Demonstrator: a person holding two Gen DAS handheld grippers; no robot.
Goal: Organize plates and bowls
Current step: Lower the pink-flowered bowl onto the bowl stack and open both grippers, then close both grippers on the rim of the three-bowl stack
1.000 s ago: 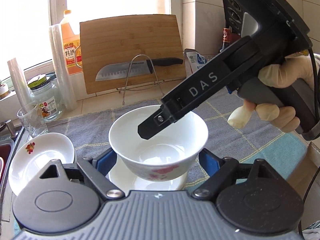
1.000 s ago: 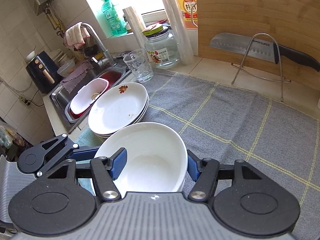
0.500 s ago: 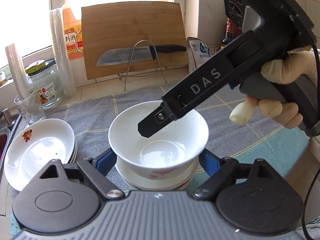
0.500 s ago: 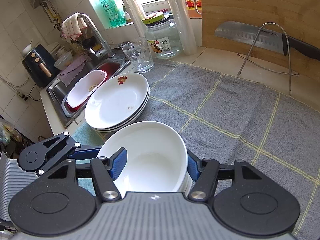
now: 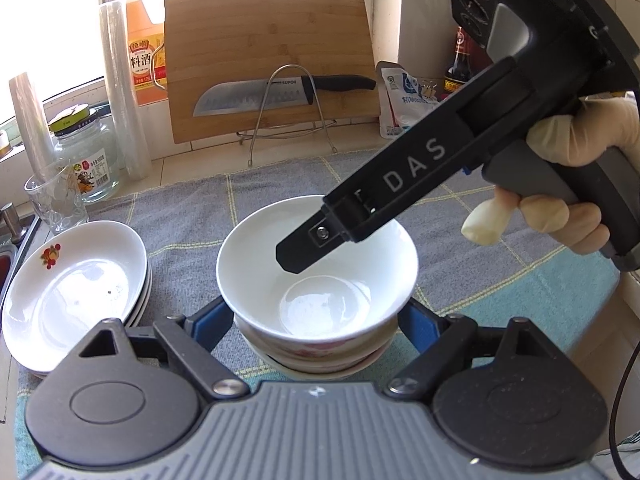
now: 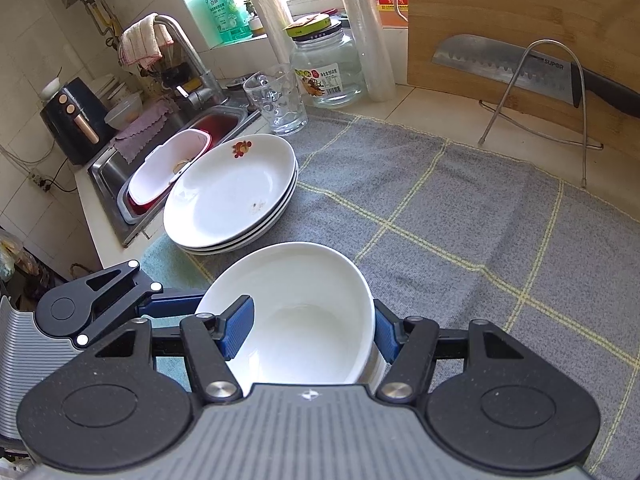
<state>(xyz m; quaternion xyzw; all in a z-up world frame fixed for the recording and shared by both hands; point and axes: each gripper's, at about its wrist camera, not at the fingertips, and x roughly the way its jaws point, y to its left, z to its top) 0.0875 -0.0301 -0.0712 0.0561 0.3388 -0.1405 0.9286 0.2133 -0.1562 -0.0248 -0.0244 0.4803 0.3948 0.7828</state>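
Note:
A white bowl (image 5: 316,280) with a red flower pattern sits on top of a small stack of bowls (image 5: 316,364) on the grey checked towel (image 5: 280,192). My left gripper (image 5: 318,326) is shut on the bowl, one blue pad against each side. My right gripper (image 6: 310,334) is shut on the bowl's (image 6: 296,320) near wall, with one pad inside and one outside. In the left wrist view, one of its fingers (image 5: 304,248) reaches down into the bowl. A stack of white plates (image 5: 72,292) (image 6: 232,200) lies to the left on the towel.
A drinking glass (image 6: 276,104) and a glass jar (image 6: 328,68) stand behind the plates. A knife on a wire stand (image 5: 256,98) leans against a wooden cutting board (image 5: 268,52) at the back. The sink (image 6: 168,160) lies beyond the plates. A gloved hand (image 5: 576,140) holds the right gripper.
Both grippers have brought the bowl down: it hung above the lower bowls and now rests nested on the stack. The plate stack shows more fully at the left.

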